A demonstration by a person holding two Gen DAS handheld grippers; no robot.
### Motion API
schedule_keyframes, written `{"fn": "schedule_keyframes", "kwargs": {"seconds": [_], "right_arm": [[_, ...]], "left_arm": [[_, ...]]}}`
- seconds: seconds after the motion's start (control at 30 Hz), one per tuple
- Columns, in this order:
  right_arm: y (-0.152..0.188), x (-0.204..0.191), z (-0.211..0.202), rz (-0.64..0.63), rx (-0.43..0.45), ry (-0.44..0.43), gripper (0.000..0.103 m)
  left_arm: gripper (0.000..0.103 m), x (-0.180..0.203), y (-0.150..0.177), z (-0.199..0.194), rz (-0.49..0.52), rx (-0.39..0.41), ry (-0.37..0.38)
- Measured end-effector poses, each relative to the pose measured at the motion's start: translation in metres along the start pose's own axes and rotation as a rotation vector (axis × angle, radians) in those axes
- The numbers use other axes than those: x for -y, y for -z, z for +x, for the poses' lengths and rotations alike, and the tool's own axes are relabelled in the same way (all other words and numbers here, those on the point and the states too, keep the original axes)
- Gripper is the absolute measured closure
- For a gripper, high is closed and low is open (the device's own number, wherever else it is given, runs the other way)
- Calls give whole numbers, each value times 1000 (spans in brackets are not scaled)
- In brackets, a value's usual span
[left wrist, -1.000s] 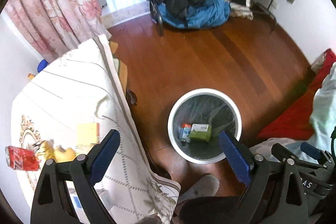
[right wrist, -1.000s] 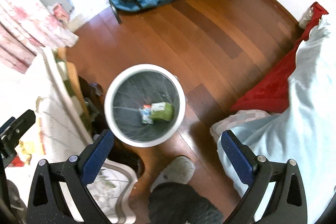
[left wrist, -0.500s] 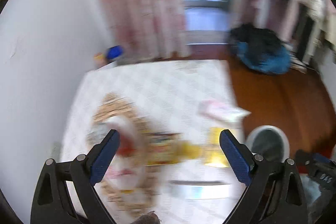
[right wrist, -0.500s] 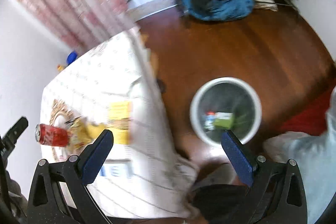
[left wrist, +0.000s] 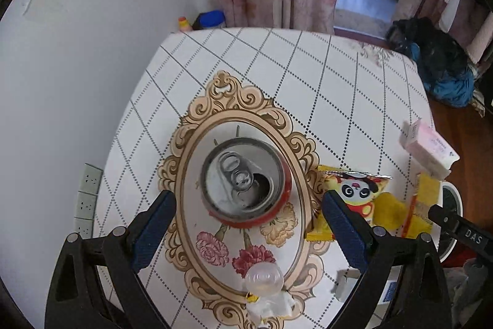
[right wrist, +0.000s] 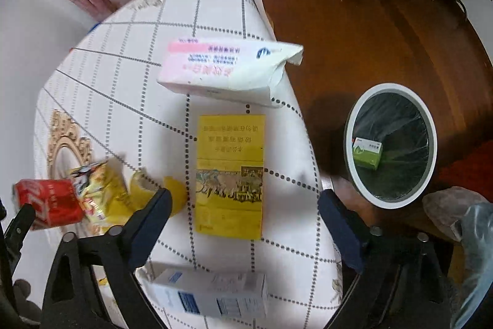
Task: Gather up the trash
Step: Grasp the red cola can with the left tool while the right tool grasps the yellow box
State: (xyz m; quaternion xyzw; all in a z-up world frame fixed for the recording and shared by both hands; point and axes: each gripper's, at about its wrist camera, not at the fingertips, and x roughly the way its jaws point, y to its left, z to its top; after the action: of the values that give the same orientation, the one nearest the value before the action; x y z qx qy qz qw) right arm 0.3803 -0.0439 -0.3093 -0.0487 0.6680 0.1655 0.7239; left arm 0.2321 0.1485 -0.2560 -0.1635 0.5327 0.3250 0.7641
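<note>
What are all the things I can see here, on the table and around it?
Can: one, red, upright on the table's oval print.
Snack bag: one, yellow, right of the can.
Yellow box: one, flat, mid-table.
Pink box: one, pink and white, near the table edge.
Blue box: one, white and blue, near edge.
Bin: one, white, on the floor.
Green box: one, inside the bin.
Tablecloth: one, white, checked.
Left gripper: open, at the can.
Right gripper: open, above the yellow box.
</note>
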Motion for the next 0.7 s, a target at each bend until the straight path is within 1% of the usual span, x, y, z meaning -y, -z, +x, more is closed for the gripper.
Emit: {"fn": "schedule_keyframes", "kwargs": {"seconds": [0.17,0.23,0.3,0.43,0.47,0.5,0.57,0.6,0.7], "right_arm": [[-4,-4,20,4,-24,7,13],[-6,-7,27,4,-34,12,20],[-7,-9,32,2,-39,17,23],[-7,-19,34,-32,-18,47,27],[-7,-20,35,-37,-16,56,27],[-7,-21,33,-39,-13,63,30],[-5,-24,32,-62,6,93,38],[-5,-28,30,-72,13,102,43],[-4,-31,28,-88,20,111,43]], "left_arm": [[7,4,-4,12,21,1,19],[7,6,-5,15,30,4,22],[8,8,-6,17,39,5,23],[16,9,-5,22,52,5,18],[22,9,-5,23,55,5,14],[26,8,-5,25,58,4,11],[41,7,-4,29,57,-4,9],[41,6,-3,30,56,-3,9],[41,2,-3,29,49,10,18]]}}
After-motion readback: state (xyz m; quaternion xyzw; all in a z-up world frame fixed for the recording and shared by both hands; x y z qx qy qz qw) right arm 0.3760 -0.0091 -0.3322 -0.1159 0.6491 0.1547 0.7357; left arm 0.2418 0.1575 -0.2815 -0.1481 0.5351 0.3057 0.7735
